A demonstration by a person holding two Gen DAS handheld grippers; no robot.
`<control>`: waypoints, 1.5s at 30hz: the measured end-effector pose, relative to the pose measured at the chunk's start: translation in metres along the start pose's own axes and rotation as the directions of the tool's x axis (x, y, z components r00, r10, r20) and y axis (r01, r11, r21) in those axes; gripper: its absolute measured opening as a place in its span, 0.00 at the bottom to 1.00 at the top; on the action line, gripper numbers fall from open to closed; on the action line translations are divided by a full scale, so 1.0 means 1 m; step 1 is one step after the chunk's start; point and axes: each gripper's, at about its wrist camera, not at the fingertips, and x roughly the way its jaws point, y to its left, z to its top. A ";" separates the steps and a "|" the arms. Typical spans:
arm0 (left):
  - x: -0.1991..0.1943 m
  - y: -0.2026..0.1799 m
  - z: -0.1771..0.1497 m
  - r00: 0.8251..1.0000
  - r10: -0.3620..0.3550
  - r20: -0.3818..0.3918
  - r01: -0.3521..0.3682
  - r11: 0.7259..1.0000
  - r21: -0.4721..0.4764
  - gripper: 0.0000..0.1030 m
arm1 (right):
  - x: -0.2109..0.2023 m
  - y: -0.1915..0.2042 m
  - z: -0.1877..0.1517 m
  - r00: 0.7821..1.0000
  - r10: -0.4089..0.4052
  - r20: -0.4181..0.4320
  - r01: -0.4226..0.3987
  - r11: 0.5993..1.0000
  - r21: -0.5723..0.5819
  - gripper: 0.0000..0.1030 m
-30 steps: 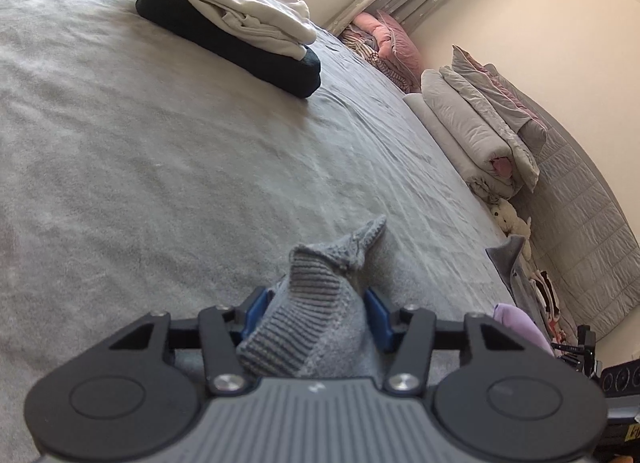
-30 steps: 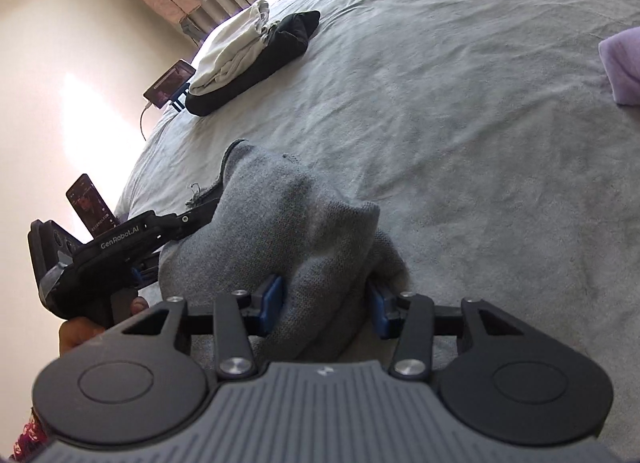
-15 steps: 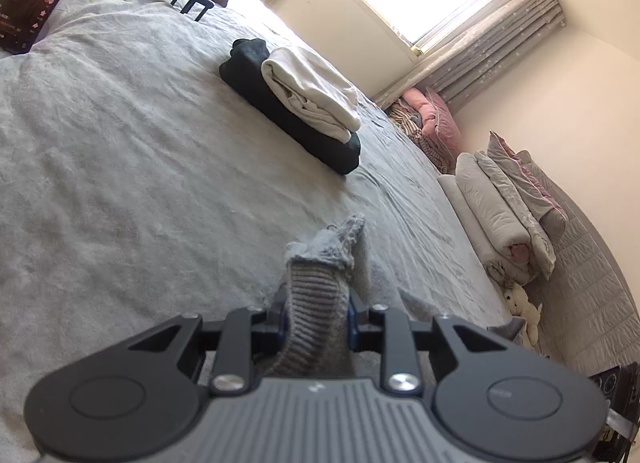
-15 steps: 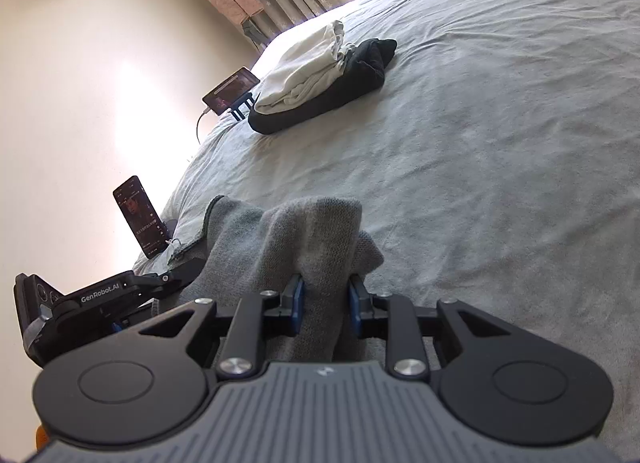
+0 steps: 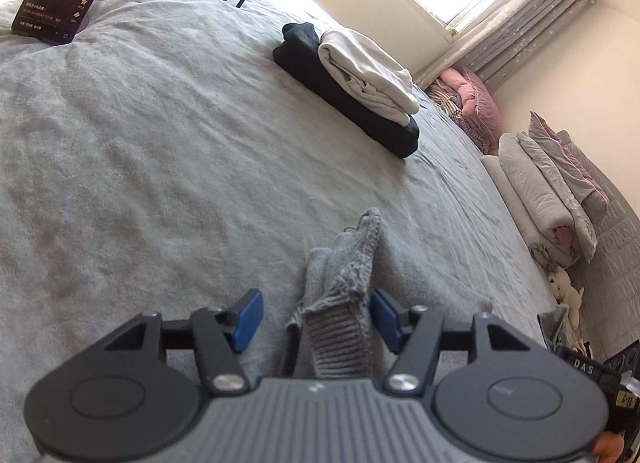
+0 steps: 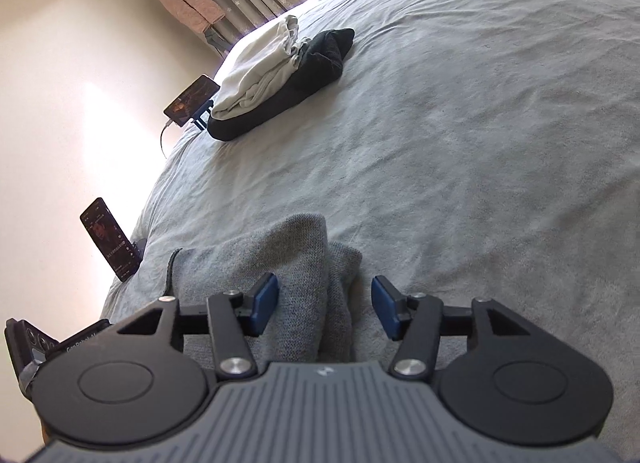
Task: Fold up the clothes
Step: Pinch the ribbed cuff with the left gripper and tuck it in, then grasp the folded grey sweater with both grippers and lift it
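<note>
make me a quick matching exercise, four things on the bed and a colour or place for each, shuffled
Things:
1. knit garment
2. top item of the folded stack
3. bottom item of the folded stack
4. upright phone

Descriptions:
A. black, lying directly on the bed cover
B. grey, bunched between the blue pads of the left tool
C. cream white, resting on a darker garment
D. standing near the bed's edge with its screen lit

Pairs: 1-B, 2-C, 3-A, 4-D
</note>
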 end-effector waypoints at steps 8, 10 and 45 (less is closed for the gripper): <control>0.008 0.000 -0.004 0.989 -0.077 -0.125 0.083 0.996 0.043 0.71 | -0.002 0.002 -0.017 0.997 0.047 -0.058 -0.047 0.999 0.009 0.66; 0.011 0.000 -0.008 0.989 -0.084 -0.123 0.090 0.995 0.049 0.70 | 0.005 0.002 -0.023 0.997 0.038 -0.074 -0.037 0.999 0.005 0.66; -0.019 -0.042 0.034 0.991 -0.133 0.018 0.132 0.990 0.042 0.26 | -0.009 0.048 0.024 0.996 0.092 0.013 -0.092 0.995 0.025 0.31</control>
